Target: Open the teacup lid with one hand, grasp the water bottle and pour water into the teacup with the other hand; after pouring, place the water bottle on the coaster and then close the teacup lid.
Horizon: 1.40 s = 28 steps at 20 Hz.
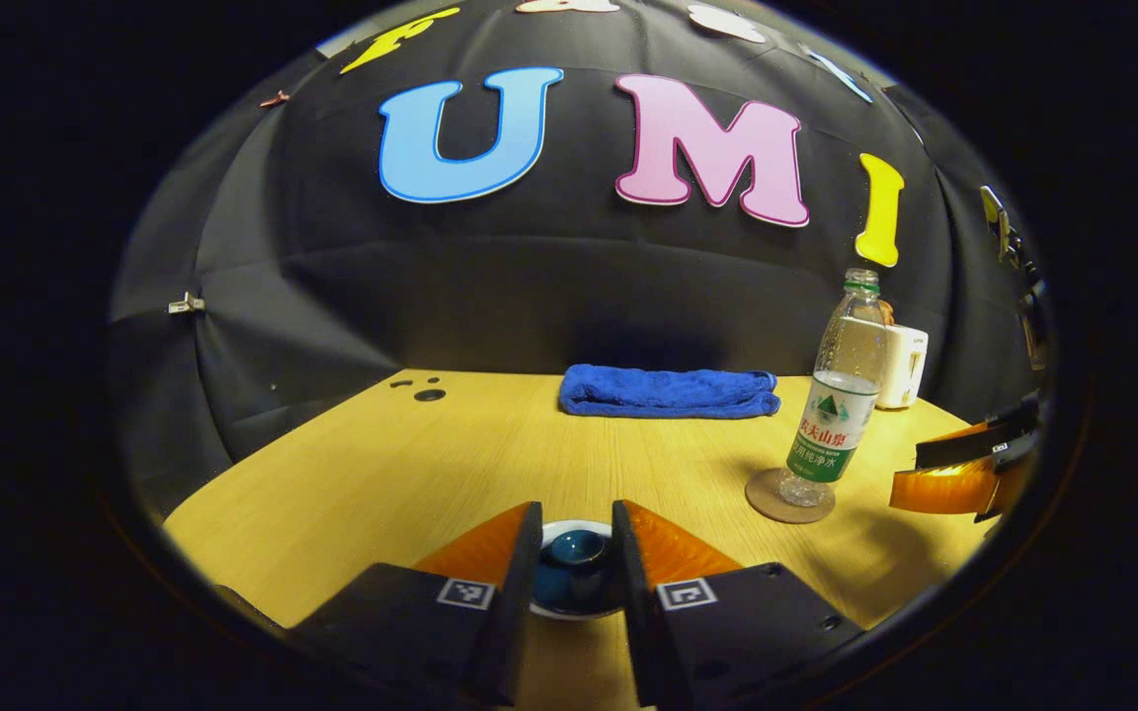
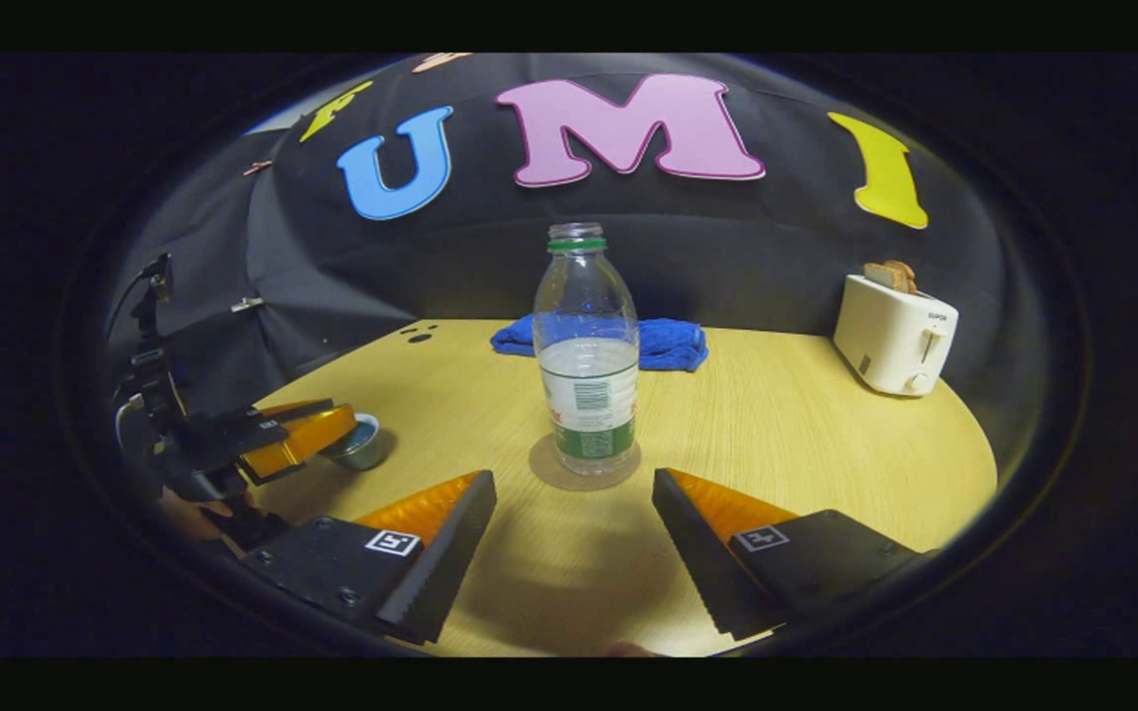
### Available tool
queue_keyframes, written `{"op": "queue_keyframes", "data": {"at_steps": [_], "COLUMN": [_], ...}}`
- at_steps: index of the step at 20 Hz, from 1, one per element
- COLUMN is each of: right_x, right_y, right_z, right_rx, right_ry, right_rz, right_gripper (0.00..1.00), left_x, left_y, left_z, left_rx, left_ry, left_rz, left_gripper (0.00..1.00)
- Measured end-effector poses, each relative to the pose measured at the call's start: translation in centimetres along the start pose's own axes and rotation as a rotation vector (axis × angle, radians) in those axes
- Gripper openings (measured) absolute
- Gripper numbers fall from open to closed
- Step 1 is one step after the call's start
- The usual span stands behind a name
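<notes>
The teacup lid (image 1: 574, 553), white-rimmed with a dark blue knob, sits between my left gripper's (image 1: 576, 509) fingers, which press on the knob from both sides. In the right gripper view that gripper (image 2: 340, 415) is over the small teacup (image 2: 364, 449) at the table's left. The clear water bottle (image 1: 841, 395), uncapped and about half full, stands upright on the round coaster (image 1: 767, 499). My right gripper (image 2: 574, 479) is open, with the bottle (image 2: 586, 365) and coaster (image 2: 544, 464) just beyond its tips, not touching. The right gripper (image 1: 910, 477) also appears at the right edge of the left gripper view.
A folded blue towel (image 1: 668, 390) lies at the back of the wooden table (image 2: 776, 425), behind the bottle. A white toaster (image 2: 893, 336) with bread in it stands at the back right. Small holes (image 1: 429, 394) mark the table's back left.
</notes>
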State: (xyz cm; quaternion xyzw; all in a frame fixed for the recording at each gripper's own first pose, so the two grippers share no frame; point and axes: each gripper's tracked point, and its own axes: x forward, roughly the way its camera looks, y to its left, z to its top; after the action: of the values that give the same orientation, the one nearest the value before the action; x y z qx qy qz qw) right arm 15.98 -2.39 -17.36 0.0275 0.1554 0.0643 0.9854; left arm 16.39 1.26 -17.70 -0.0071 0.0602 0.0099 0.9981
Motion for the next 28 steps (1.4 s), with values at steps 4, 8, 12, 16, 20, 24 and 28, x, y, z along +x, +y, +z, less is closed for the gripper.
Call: {"op": "queue_keyframes", "data": {"at_steps": [4, 8, 12, 16, 20, 24, 28], "right_x": [-2.1, -5.6, -9.6, -13.4, -16.7, -19.8, -22.9], "right_y": [-0.3, -0.8, -0.3, 2.1, 3.1, 2.5, 2.5], "right_z": [2.2, 6.2, 10.3, 13.3, 14.6, 15.7, 16.4], "right_rx": [-0.012, -0.024, -0.017, 0.047, 0.050, 0.029, 0.027], "right_ry": [-0.020, -0.072, -0.122, -0.165, -0.213, -0.252, -0.298], "right_rz": [-0.024, -0.052, -0.065, -0.038, -0.053, -0.130, -0.185], "right_gripper": [0.99, 0.99, 0.99, 0.99, 0.99, 0.99, 0.99], "left_x": [-3.0, -6.8, -10.4, -13.2, -15.6, -18.2, -20.7], "left_y": [0.1, -0.1, -2.3, -4.7, -4.7, -5.2, -5.1], "left_z": [3.6, 9.1, 14.6, 18.8, 21.9, 22.6, 23.3], "left_rx": [0.013, 0.048, 0.052, 0.000, 0.001, 0.027, 0.039], "left_ry": [-0.033, -0.077, -0.102, -0.120, -0.172, -0.181, -0.201], "left_rz": [-0.012, -0.004, -0.042, -0.078, -0.055, -0.110, -0.135], "left_gripper": [0.89, 0.97, 0.97, 0.97, 0.97, 0.97, 0.96]}}
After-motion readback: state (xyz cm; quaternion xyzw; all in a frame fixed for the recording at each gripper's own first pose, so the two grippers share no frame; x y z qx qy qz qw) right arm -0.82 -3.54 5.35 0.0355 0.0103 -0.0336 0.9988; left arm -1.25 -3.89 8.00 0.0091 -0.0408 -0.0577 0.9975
